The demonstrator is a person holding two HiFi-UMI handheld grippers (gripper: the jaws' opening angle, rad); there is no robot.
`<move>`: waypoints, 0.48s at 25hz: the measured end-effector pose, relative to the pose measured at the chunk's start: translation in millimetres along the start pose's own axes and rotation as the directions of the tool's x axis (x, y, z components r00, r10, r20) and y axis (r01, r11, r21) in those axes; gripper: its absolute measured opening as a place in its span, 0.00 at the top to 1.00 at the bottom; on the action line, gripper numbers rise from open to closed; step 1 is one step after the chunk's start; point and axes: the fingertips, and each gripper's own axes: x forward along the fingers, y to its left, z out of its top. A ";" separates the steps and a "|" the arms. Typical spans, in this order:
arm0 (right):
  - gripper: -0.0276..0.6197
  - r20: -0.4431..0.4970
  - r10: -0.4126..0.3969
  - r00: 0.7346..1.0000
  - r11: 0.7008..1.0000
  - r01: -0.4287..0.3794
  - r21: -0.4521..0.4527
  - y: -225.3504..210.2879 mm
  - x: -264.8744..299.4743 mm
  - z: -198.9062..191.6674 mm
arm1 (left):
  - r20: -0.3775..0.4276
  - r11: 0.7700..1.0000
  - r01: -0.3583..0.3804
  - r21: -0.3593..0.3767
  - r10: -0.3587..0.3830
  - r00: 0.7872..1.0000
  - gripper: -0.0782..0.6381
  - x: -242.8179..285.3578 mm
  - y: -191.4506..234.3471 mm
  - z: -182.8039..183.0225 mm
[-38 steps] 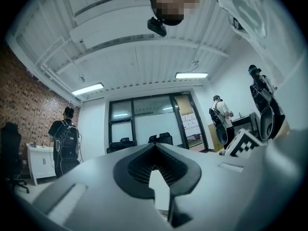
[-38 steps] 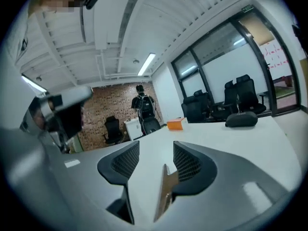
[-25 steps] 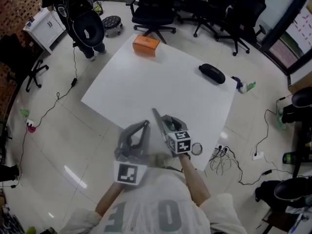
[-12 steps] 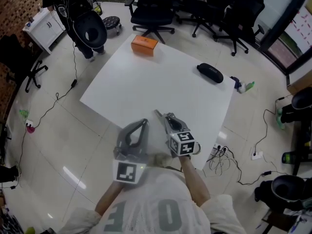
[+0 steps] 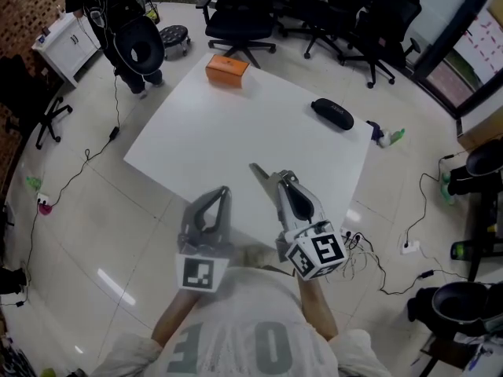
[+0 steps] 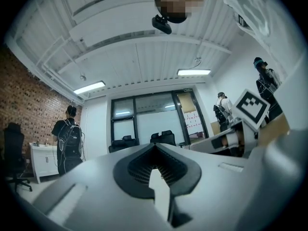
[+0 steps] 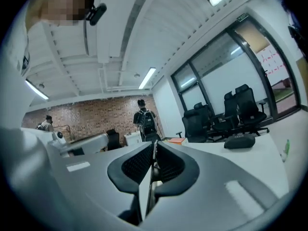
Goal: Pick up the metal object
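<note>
Metal object [image 5: 258, 171], a thin flat strip, is clamped edge-on in the right gripper [image 5: 281, 178] and juts past its tips over the near part of the white tabletop [image 5: 236, 132]. The left gripper [image 5: 225, 191] beside it is clenched with nothing in it. Far across the tabletop lie an orange box [image 5: 227, 71] and a black case [image 5: 332, 115], well apart. Black office chairs [image 5: 236, 14] stand beyond on a glossy tiled floor [image 5: 86, 210] strewn with cables [image 5: 369, 261]
</note>
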 end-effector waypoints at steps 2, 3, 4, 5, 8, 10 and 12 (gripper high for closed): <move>0.89 0.040 0.015 0.999 1.000 -0.015 0.011 9.3 -11.6 15.0 | 0.002 1.000 -0.003 -0.005 0.003 1.000 0.89 -0.9 -0.7 0.5; 0.89 0.049 0.020 0.999 1.000 -0.020 0.012 12.2 -15.4 18.9 | 0.005 1.000 -0.002 -0.004 0.002 1.000 0.89 -1.2 -1.4 1.0; 0.89 0.054 0.021 0.998 1.000 -0.022 0.012 14.3 -18.1 20.9 | 0.009 1.000 0.000 -0.004 0.000 1.000 0.89 -1.7 -1.9 1.7; 0.89 0.057 0.021 0.998 1.000 -0.021 0.010 16.0 -19.8 21.6 | 0.012 1.000 0.001 -0.005 -0.001 1.000 0.89 -2.6 -2.0 2.4; 0.89 0.060 0.016 0.998 1.000 -0.016 -0.003 20.8 -22.9 21.7 | 0.015 1.000 0.004 -0.008 -0.004 1.000 0.89 -7.1 -1.2 3.6; 0.89 0.065 0.013 0.998 1.000 -0.012 -0.023 24.7 -24.4 23.2 | 0.017 1.000 0.004 -0.007 -0.004 1.000 0.89 -9.8 -0.2 5.1; 0.89 0.071 0.012 0.997 0.999 -0.009 -0.035 28.3 -25.7 24.3 | 0.019 1.000 0.006 -0.003 -0.006 1.000 0.89 -12.1 1.1 6.4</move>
